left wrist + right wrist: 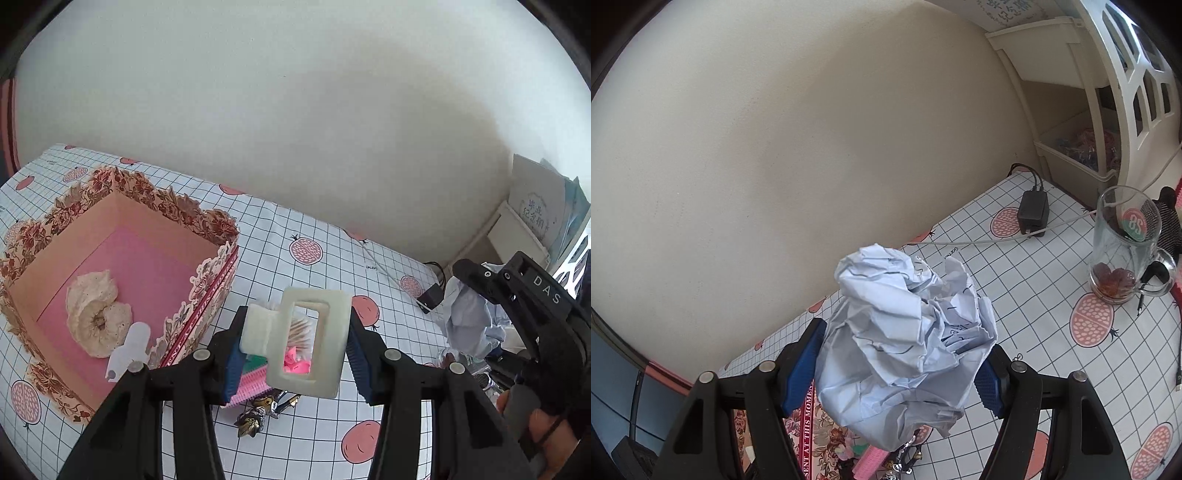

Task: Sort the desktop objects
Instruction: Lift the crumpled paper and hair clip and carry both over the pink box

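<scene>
A pale, cream-coloured clip (308,343) with a rectangular window is clamped between the blue pads of the left gripper (295,354) and is held above the table (388,417), which is covered with a white grid cloth printed with pink fruit. To the left of the clip, an open box (118,266) with a red floral, scalloped rim is seen on the table; inside it, on the pink floor, a dried, cream-coloured husk-like piece (96,314) is lying, with a small white plastic piece (127,350) at the near edge of it. Beneath the held clip, a pink comb-like item (248,384) and a small gold-and-black foil-wrapped object (258,415) are lying on the cloth, just beside the box's near right corner. A ball of crumpled pale blue paper (905,347) is gripped between the fingers of the right gripper (899,363), raised above the table. At the far right a glass mug (1123,247) is standing upright, and a small amount of brownish liquid with dark red pieces is held at its bottom. Beyond the mug, a black power adapter (1032,214) with a white cable is resting on the cloth near the wall.
</scene>
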